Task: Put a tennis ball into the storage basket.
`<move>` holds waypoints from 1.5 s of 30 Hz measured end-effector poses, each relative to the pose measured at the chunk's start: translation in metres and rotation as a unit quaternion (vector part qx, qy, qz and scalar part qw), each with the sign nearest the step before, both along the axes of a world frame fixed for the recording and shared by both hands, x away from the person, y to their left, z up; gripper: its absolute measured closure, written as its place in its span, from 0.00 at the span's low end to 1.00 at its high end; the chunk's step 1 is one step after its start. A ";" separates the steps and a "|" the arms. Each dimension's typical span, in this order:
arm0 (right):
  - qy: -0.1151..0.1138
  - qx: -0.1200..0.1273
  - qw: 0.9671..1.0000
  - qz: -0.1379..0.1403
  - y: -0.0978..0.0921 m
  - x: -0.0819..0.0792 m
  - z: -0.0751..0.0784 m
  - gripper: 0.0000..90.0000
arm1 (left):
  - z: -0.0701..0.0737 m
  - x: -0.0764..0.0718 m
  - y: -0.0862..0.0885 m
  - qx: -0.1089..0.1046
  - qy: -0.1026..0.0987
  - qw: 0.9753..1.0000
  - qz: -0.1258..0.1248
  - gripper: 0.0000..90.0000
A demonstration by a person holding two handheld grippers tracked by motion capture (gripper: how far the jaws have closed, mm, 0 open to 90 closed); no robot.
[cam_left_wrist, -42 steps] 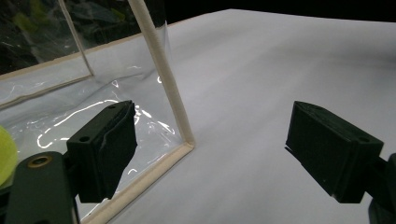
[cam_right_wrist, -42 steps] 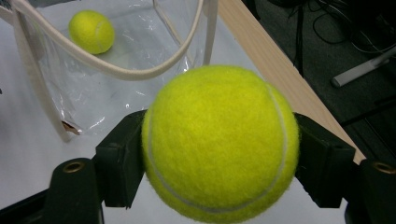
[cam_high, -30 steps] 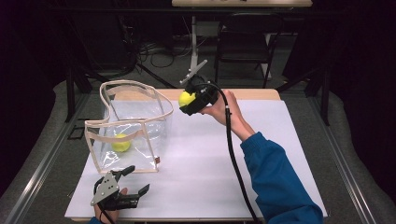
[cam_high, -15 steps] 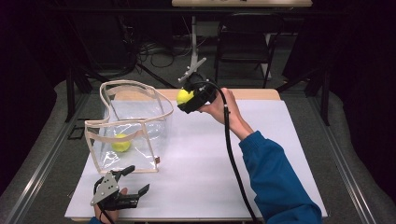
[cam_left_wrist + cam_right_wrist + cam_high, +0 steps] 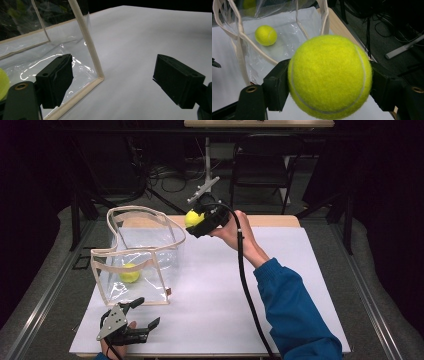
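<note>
Left tongs (image 5: 145, 315) resting open on the white worktop (image 5: 300, 270) near the clear bag (image 5: 165, 245), right tongs (image 5: 192, 222) gripping a tennis ball (image 5: 329, 76) beside the bag's rim, right gripper view showing a second ball (image 5: 265, 35) lying inside.

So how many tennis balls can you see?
2. One ball is clamped in the right gripper, held up beside the clear bag's top. The other ball lies on the bottom inside the bag. Glare on the plastic could hide more.
</note>
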State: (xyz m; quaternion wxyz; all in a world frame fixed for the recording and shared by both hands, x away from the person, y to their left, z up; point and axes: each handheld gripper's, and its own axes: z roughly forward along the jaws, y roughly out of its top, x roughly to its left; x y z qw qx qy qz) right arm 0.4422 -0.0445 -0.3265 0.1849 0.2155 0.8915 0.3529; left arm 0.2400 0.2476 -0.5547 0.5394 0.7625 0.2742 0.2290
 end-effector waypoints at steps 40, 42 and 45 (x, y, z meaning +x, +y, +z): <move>-0.015 0.015 0.999 0.027 0.030 -0.004 0.009 0.30 | 0.000 0.000 0.001 -0.004 -0.004 1.000 0.000 0.18; -0.014 0.015 0.999 0.025 0.031 -0.004 0.009 0.30 | 0.000 0.000 0.001 -0.003 -0.004 1.000 -0.001 0.18; -0.014 0.013 1.000 0.025 0.033 -0.003 0.010 0.30 | 0.000 0.000 0.001 -0.005 -0.004 1.000 0.000 0.18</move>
